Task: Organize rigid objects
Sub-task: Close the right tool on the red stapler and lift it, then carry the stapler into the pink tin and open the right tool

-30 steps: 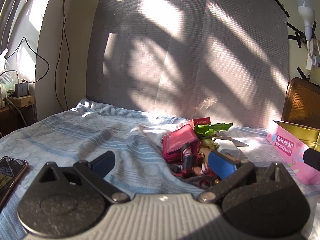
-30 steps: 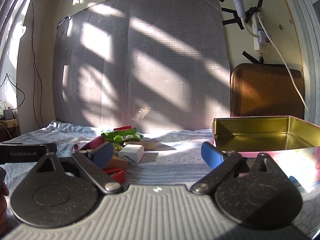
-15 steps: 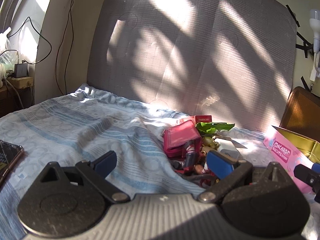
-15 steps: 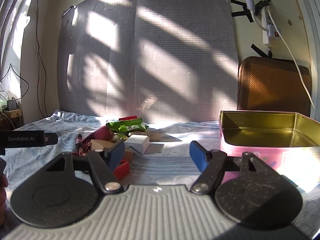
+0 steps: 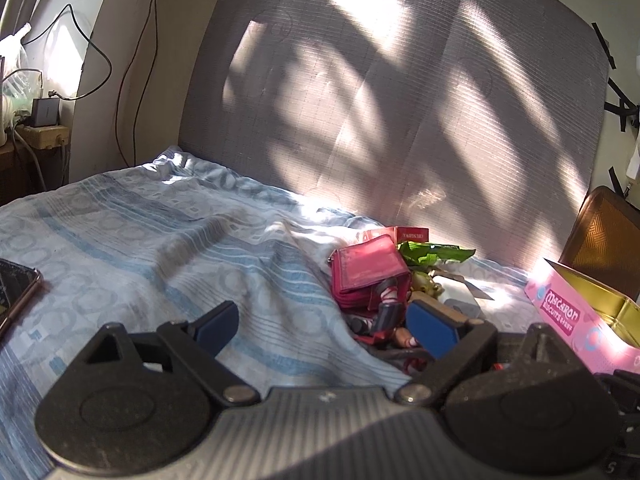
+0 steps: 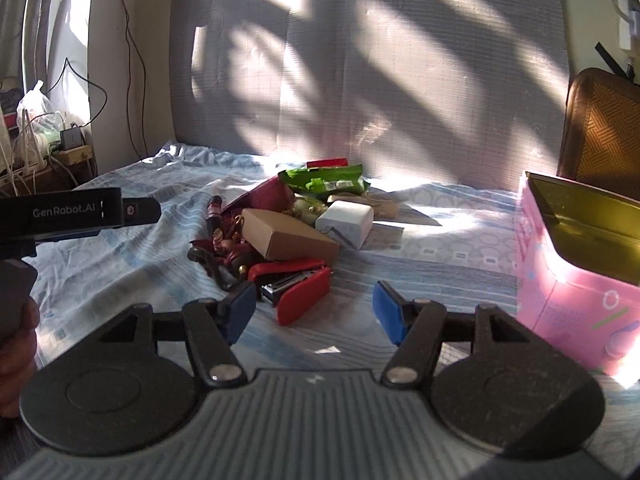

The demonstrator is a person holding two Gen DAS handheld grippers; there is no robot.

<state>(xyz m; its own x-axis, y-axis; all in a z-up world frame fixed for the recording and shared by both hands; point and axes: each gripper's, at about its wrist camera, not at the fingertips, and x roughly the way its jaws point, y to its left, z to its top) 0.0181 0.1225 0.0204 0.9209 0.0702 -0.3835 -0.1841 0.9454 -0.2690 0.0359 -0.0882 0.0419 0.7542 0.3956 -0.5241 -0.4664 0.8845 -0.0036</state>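
A pile of small objects lies on the blue striped bedsheet [image 6: 440,264]: a red stapler [image 6: 298,284], a brown cardboard box [image 6: 288,238], a white block [image 6: 346,222], a green packet [image 6: 324,178], a pink wallet [image 5: 370,270] and a small figure [image 6: 215,220]. A pink biscuit tin [image 6: 576,280] stands open at the right; it also shows in the left wrist view [image 5: 576,312]. My right gripper [image 6: 314,318] is open and empty, just in front of the stapler. My left gripper [image 5: 326,324] is open and empty, left of the pile.
A grey padded board [image 6: 360,60] leans against the wall behind the bed. A phone [image 5: 14,292] lies on the sheet at far left. A brown woven panel [image 6: 600,128] stands behind the tin. Cables and a power strip [image 5: 42,136] sit at the left wall.
My right gripper has moved forward and left toward the pile, so the stapler now lies just ahead of its fingers. My left gripper has shifted slightly. Both stay open.
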